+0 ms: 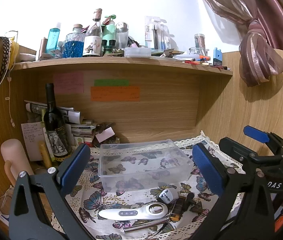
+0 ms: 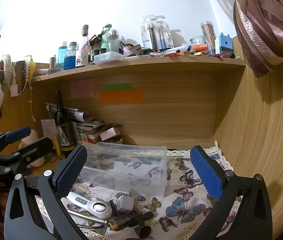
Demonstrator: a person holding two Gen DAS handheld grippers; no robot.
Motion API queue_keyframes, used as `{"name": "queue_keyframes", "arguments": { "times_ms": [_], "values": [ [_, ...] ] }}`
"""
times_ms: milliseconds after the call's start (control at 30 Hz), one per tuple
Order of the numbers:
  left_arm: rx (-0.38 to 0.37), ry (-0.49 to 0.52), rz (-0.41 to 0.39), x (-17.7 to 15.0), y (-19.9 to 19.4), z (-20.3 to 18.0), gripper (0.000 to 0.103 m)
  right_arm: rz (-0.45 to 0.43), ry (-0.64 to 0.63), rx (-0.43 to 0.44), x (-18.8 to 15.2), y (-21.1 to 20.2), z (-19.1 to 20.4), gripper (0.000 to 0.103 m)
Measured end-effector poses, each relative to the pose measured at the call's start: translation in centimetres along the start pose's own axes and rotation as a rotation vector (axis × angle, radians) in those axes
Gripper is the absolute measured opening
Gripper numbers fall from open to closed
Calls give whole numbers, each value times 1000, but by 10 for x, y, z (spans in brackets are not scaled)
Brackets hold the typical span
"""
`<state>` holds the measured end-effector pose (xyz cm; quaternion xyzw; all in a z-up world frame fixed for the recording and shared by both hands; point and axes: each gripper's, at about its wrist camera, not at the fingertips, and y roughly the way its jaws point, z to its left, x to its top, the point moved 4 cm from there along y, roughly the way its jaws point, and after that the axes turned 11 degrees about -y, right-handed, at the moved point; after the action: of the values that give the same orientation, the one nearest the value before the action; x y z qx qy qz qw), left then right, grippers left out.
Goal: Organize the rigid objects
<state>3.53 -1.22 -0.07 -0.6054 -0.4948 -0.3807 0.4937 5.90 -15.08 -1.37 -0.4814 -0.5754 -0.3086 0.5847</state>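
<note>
Left wrist view: the left gripper [image 1: 141, 166] is spread wide and holds nothing. Between its fingers, a clear plastic box [image 1: 144, 164] stands on the butterfly cloth [image 1: 101, 202] covering the tabletop. Nearer the camera lie a white magnifier [image 1: 135, 213], a white plug adapter [image 1: 166, 197] and a metal rod [image 1: 147, 225].

Right wrist view: the right gripper [image 2: 138, 170] is also wide and holds nothing. The box sits ahead, left of centre. A small dark item [image 2: 145, 231], possibly a cap, lies nearby.
</note>
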Motion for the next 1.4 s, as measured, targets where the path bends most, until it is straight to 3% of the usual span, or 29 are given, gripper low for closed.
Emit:
{"name": "queue_keyframes", "arguments": {
  "times_ms": [1000,1400],
  "values": [
    [-2,-4,3,-1,-1,2,103,6,5,2,-1,1,1,103],
    [21,-36,116,-20,26,20,103,56,23,28,-16,16,-5,103]
  ]
}}
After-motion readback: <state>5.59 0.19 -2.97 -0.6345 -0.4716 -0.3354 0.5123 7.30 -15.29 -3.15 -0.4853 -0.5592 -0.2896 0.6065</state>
